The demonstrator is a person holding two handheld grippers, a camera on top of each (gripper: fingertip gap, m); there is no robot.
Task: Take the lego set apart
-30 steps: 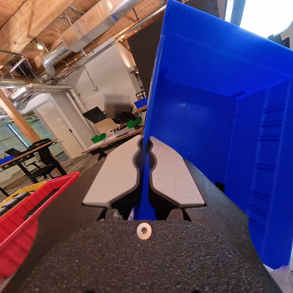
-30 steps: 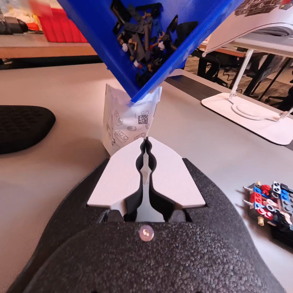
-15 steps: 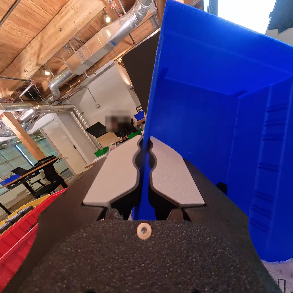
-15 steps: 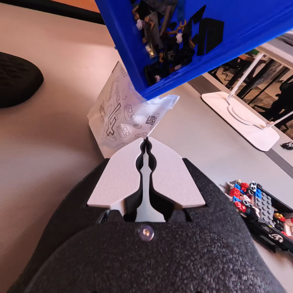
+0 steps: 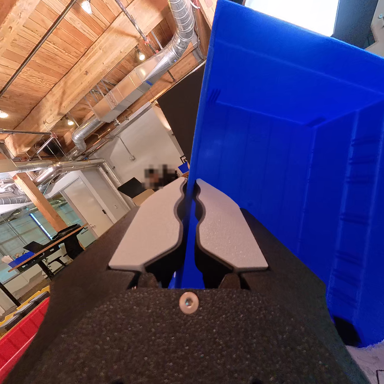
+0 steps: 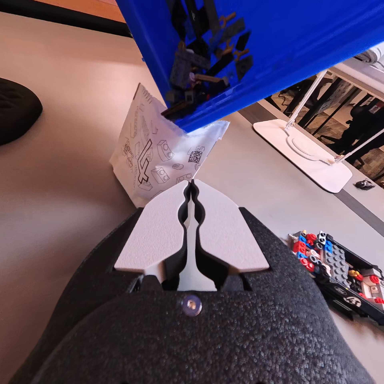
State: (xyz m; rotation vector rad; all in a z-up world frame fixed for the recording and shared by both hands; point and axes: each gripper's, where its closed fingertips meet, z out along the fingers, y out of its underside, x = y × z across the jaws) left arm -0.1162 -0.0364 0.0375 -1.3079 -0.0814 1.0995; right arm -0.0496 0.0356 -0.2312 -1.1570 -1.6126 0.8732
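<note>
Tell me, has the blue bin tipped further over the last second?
Yes. Against the table, the blue bin has tipped steeper toward the white paper bag, and its loose pieces have slid toward the lower corner.

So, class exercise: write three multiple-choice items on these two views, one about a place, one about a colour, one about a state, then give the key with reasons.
1. Where does the partly built brick car lie?
A. on the grey tabletop
B. inside the bin
C. in the bag

2. What colour is the tilted plastic bin?
A. green
B. blue
C. yellow

3. What is the right tool doing?
A. standing wide open
B. gripping the car
C. pinching the white printed paper bag

Key: 1 A, it rests on the table to the right; 2 B, its walls are blue in both views; 3 C, the bag's edge runs between the closed fingers.
</note>
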